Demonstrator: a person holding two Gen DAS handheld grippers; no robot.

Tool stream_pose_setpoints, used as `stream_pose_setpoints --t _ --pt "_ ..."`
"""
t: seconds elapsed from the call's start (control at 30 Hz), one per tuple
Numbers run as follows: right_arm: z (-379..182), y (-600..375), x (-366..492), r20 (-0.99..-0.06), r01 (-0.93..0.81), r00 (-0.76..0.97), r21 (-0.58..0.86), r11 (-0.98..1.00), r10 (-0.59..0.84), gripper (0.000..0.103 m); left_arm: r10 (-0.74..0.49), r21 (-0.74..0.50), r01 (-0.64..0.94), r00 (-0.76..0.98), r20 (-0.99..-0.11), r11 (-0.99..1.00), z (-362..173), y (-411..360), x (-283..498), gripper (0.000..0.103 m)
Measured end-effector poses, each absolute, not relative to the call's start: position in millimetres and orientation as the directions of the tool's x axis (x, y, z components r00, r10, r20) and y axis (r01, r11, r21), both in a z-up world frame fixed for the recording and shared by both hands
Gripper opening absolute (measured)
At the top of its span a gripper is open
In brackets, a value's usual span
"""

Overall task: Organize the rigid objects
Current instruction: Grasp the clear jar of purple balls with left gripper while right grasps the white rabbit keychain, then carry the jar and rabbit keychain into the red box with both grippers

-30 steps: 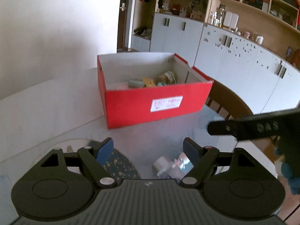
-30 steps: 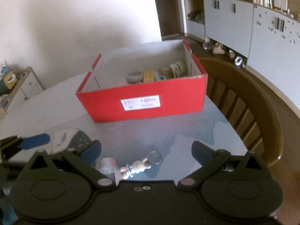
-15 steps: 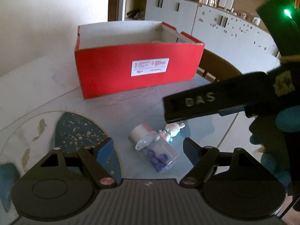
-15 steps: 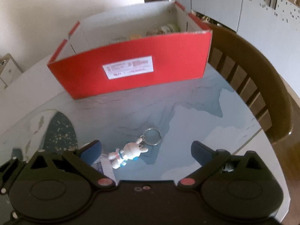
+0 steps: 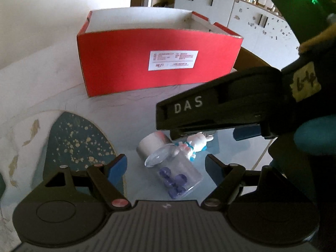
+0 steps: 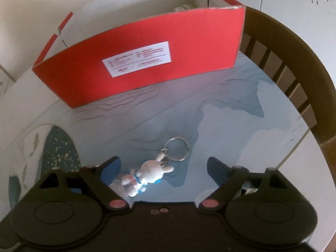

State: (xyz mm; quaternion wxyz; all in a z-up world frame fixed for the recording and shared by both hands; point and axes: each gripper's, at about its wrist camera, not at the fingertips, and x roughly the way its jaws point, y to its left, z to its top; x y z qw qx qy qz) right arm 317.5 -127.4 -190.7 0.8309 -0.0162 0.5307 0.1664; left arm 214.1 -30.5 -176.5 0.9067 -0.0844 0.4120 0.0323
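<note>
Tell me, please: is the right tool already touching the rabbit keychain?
Apart. In the right wrist view, the right tool, which has just been closing, stands open around the rabbit keychain; bare table shows beside the rabbit on one side.

Dim daylight, soft blur, fisheye-bent edges.

Both grippers have descended toward the tabletop [image 6: 231, 109]. The right gripper [image 6: 163, 168] now straddles the rabbit keychain [image 6: 151, 174], its jaws having just been closing. The left gripper [image 5: 166, 166] now straddles the clear jar [image 5: 174, 174].
</note>
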Motion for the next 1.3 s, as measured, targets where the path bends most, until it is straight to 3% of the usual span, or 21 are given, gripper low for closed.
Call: stream_pose_setpoints --t 0.07,0.3,0.43,0.9,1.3 --pt "-191.6 -123.1 317.2 -0.890 -0.299 0.387 0.126 0.946 0.241 0.083 -0.005 -0.128 -0.140 0.657 -0.753 0.982 -177.4 -28.9 214.2 0.080" --pt "-195.4 -116.6 313.9 -0.896 -0.326 0.377 0.109 0.939 0.235 0.078 -0.014 -0.146 -0.152 0.644 -0.765 0.978 -179.7 -21.3 212.9 0.051" --pt "-194.1 -112.9 309.8 -0.892 -0.347 0.386 0.096 0.933 0.236 0.066 -0.013 -0.152 -0.162 0.642 -0.766 0.975 -180.3 -15.2 210.8 0.041" --pt "-192.7 -115.6 288.0 -0.868 -0.461 0.407 0.073 0.884 0.284 0.026 0.002 -0.157 -0.192 0.639 -0.769 0.969 -178.6 6.5 200.9 0.041" --pt "-182.2 -136.2 271.4 -0.840 -0.486 0.422 0.107 0.867 0.340 0.025 -0.025 -0.190 -0.188 0.644 -0.765 0.964 -169.4 16.6 190.6 0.041"
